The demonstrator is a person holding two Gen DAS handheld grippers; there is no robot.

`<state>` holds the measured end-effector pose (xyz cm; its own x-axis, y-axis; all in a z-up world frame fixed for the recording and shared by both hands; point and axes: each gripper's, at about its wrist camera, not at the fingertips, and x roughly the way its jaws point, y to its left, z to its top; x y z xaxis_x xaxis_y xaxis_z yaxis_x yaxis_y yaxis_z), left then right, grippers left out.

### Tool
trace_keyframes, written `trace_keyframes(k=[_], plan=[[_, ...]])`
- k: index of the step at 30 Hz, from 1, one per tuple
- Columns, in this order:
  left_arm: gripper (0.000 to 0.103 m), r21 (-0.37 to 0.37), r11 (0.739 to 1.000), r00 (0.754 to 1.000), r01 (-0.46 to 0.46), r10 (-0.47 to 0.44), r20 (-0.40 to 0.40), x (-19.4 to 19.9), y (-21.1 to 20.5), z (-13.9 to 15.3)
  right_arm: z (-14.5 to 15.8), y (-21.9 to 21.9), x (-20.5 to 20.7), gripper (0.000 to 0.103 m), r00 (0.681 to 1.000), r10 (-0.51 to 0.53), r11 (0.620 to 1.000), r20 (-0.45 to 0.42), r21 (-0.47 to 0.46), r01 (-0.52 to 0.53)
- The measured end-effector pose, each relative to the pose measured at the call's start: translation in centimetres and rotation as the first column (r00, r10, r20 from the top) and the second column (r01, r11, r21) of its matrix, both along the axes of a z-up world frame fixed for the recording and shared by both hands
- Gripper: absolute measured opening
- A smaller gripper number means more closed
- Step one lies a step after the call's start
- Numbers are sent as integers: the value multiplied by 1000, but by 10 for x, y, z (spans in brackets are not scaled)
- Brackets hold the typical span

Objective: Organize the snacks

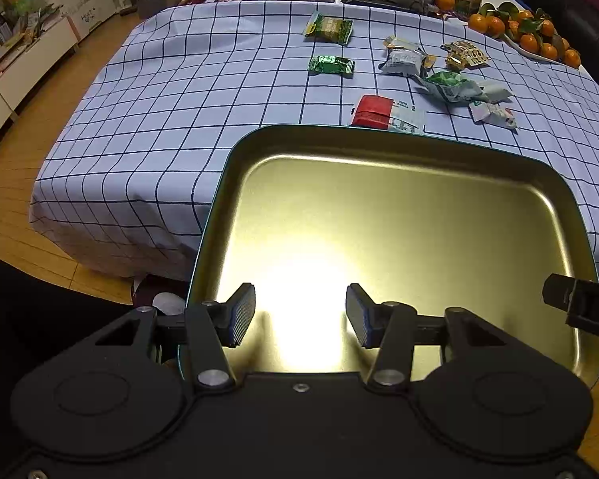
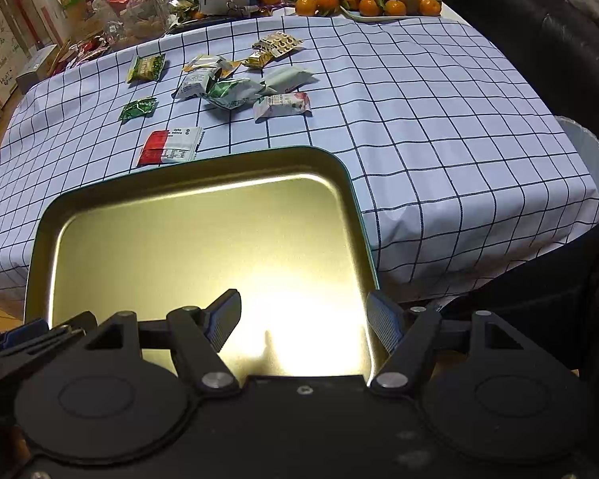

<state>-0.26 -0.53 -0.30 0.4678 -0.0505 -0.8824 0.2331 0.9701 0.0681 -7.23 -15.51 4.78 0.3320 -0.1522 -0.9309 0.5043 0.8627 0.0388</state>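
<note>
The shallow gold-coloured metal tray with a teal outer rim (image 1: 399, 139) is sitting at the near edge of the table (image 1: 159, 127), which is wearing a pale blue cloth with a dark grid; the tray's near end is overhanging the table edge.

The left gripper (image 1: 300, 317) is hovering over the near part of the tray floor. Its fingers (image 1: 241, 315) are standing wide apart and are gripping nothing. The right gripper (image 2: 301, 323) is positioned over the near right corner of the tray (image 2: 351, 183). Its fingers (image 2: 223, 319) are likewise spread wide and are holding nothing; the right finger is lying at the tray's right rim, and contact cannot be determined.

The snacks are lying on the cloth beyond the tray's far rim:
- A flat red-and-white packet (image 1: 383, 113) is lying just beyond the far rim.
- A small shiny green wrapped sweet (image 1: 331, 66) is lying farther out, to the left.
- A green-and-yellow printed packet (image 1: 328, 28) is lying beyond the sweet.
- A cluster of crumpled white, green and yellow wrappers (image 1: 451, 80) is lying to the right.

At the far right, a white plate of leafy oranges (image 1: 527, 34) is resting on the table.
</note>
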Motion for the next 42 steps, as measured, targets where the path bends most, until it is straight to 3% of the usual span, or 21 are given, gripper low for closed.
trace_keyframes(k=[42], plan=[[56,-6,1000,1000,1,-2,-23,-1,-2,-3,-2,3,-1,72,1000,25,1000,-2,-1,-25]])
